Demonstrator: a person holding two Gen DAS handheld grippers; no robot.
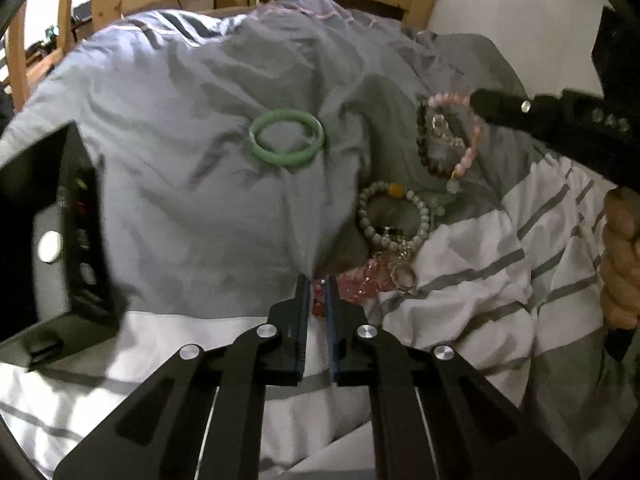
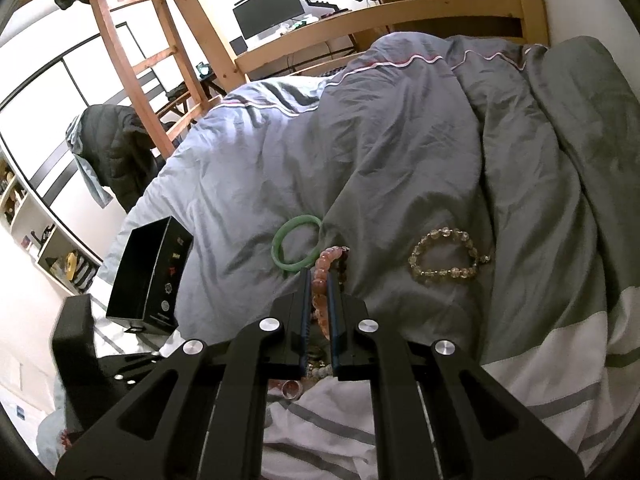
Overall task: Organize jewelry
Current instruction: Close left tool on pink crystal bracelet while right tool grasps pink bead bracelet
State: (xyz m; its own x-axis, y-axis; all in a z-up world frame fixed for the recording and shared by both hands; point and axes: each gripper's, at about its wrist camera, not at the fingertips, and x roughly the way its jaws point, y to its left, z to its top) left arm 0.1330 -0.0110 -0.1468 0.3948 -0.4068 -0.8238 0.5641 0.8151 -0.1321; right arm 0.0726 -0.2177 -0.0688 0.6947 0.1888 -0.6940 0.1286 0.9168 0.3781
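The pink bead bracelet (image 2: 320, 276) is clamped in my right tool (image 2: 319, 280). It runs as a strand between the two pads, its long axis up the middle of the right wrist frame, with its far end curling over just above the fingertips. In the left wrist view the same bracelet (image 1: 466, 140) loops at the upper right, under the black arm of that tool.

The black box (image 2: 150, 276), where I judge the jewelry belongs, sits at centre left of the right wrist frame on the bed (image 2: 400, 152). It is well apart from the strand, and its open mouth faces up and left. So the carry goes leftward across the frame, past the green bangle (image 2: 296, 242) lying just up and left of the tips.

My left tool (image 1: 319, 284) is clenched, and something small and reddish sits between its pads, though I cannot tell what. Just right of its tips lies the pile of pink crystals (image 1: 362, 280) and a ring (image 1: 404, 276). The box (image 1: 76, 232) fills its left edge, so that hand looks nearer to it.
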